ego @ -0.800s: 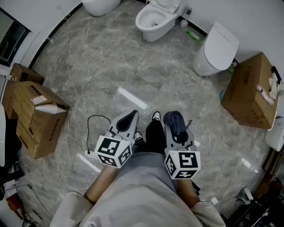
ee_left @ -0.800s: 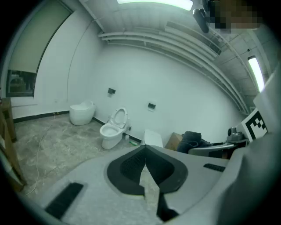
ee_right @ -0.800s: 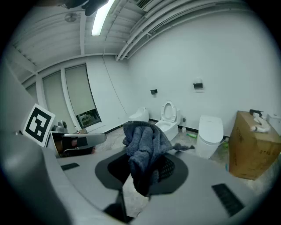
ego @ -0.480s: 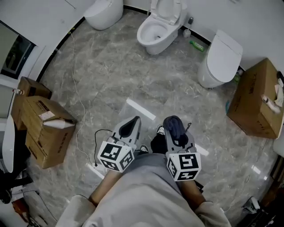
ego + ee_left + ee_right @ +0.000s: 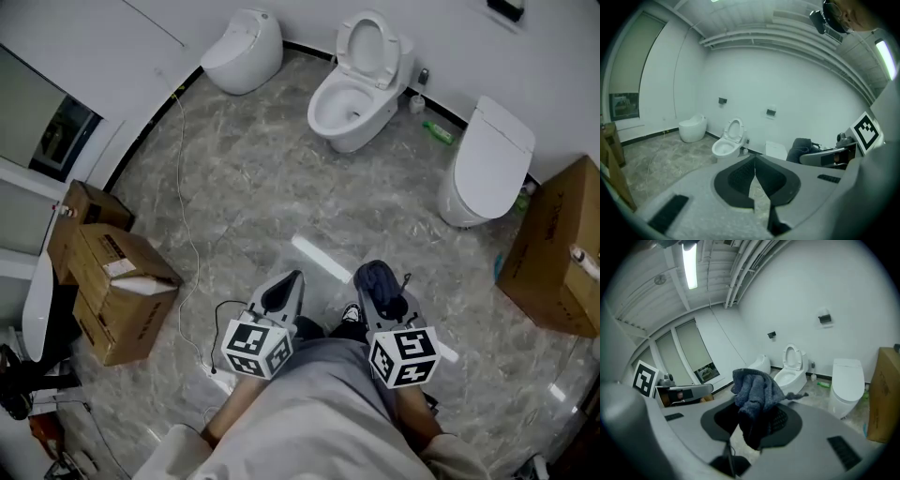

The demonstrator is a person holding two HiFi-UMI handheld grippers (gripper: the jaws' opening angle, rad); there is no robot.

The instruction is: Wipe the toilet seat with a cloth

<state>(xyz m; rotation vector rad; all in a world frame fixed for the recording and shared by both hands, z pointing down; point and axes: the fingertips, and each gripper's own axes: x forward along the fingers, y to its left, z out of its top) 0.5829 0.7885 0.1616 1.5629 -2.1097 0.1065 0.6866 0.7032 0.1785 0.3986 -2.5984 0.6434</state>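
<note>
- Head view: cloth (image 5: pixel 378 277) is dark blue-grey, fluffy terry, bunched in a wad at the tip of the right gripper (image 5: pixel 758 420), well apart from every toilet
- Right gripper view: jaws clamped on the cloth, top of the wad bulges above the pads, a darker fold hangs down between them, one thin corner sticks out to the right
- Left gripper (image 5: pixel 754 159): jaws closed together, tips touching, nothing between them
- Both grippers held low in front of the person's lap (image 5: pixel 300 412), side by side, pointing towards the far wall
- Open toilet (image 5: pixel 349 105): white, against the far wall, seat (image 5: pixel 371 42) tipped up, bowl exposed
- It stands between a round white toilet (image 5: pixel 246 52) on the left and a closed-lid toilet (image 5: pixel 487 159) on the right
- Green bottle (image 5: pixel 438 132) lies on the floor between the open toilet and the closed-lid one
- Grey marbled floor (image 5: pixel 253 187), thin cable (image 5: pixel 184 178) runs across it
- Cardboard boxes (image 5: pixel 122 291) at the left, another box (image 5: pixel 558 248) at the right
- Writing: black-and-white square markers on the gripper cubes (image 5: pixel 253 349), no letters; left box has a pale label, print too small to read
</note>
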